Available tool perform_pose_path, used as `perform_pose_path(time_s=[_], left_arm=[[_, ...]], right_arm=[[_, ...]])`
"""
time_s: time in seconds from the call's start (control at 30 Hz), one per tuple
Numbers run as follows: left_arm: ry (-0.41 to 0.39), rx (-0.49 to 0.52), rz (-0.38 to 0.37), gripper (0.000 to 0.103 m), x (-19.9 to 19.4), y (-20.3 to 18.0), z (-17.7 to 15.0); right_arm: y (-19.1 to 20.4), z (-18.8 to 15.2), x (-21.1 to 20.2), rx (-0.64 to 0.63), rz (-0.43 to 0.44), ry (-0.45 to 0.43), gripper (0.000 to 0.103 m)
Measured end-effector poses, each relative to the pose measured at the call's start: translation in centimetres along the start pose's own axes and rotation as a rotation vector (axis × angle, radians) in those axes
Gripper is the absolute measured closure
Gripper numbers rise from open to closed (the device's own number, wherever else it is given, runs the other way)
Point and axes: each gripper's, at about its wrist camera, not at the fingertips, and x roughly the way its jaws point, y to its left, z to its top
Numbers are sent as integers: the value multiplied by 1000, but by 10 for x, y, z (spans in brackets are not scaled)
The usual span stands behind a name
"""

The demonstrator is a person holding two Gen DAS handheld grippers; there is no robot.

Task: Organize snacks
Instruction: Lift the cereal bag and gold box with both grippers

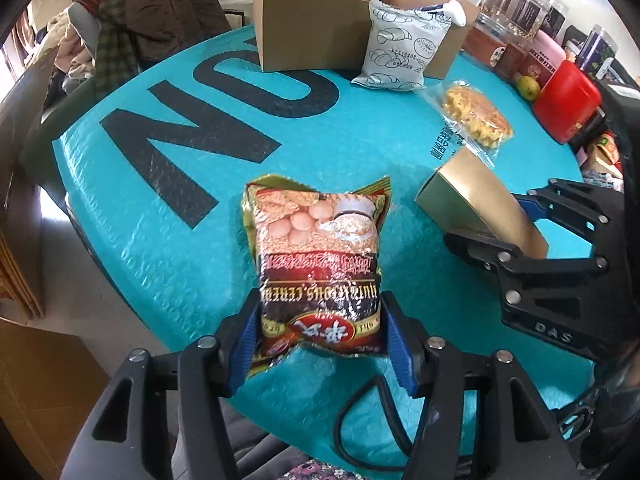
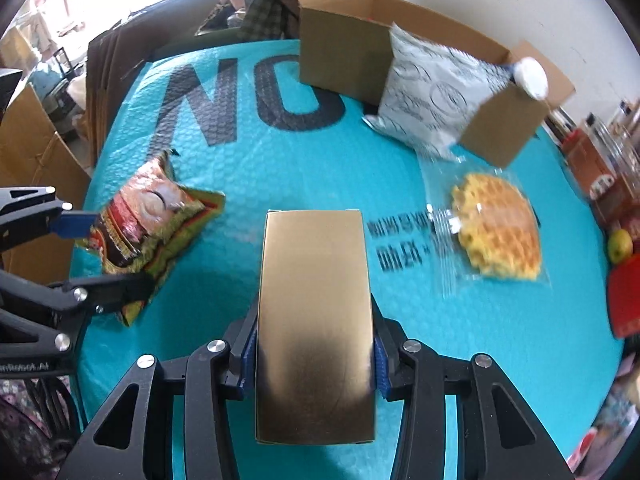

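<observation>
- We see our left gripper [image 1: 320,336] with its blue pads at both sides of a cereal bag [image 1: 318,268]; the pads lie against the bag's lower edges, though we cannot tell for sure how firmly they press.
- The cereal bag lies on the teal bubble mat [image 1: 168,248], near its front edge, its print upside down in the left wrist view.
- Our right gripper [image 2: 316,360] is pinching a gold box [image 2: 316,312], one blue pad on each long side, the box pointing away over the mat.
- In the left wrist view the gold box sits to the right of the cereal bag, apart from it.
- An open cardboard box [image 1: 316,28] stands at the far side of the mat.
- A white bread bag [image 1: 402,48] leans against the cardboard box's front, its lower end on the mat.
- A waffle in clear wrap [image 2: 496,228] lies flat on the mat, between the bread bag and the gold box, touching neither.
- A red container [image 1: 568,100] and jars stand past the mat's right edge.
</observation>
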Motion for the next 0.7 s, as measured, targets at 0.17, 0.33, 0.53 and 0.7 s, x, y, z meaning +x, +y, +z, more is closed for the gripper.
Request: perform_pose_path(time_s=[0.17, 0.33, 0.53, 0.7], left_arm=[[-33, 33, 28, 44, 5, -8, 4], [-64, 43, 28, 52, 1, -7, 3], [-62, 20, -29, 54, -4, -4, 1], [-75, 18, -53, 56, -9, -6, 0]], right_arm=[[-3, -2, -2, 21, 8, -15, 56], [-3, -5, -3, 25, 8, -44, 59], [-4, -12, -14, 39, 6, -82, 59], [-5, -14, -22, 55, 8, -97, 59]])
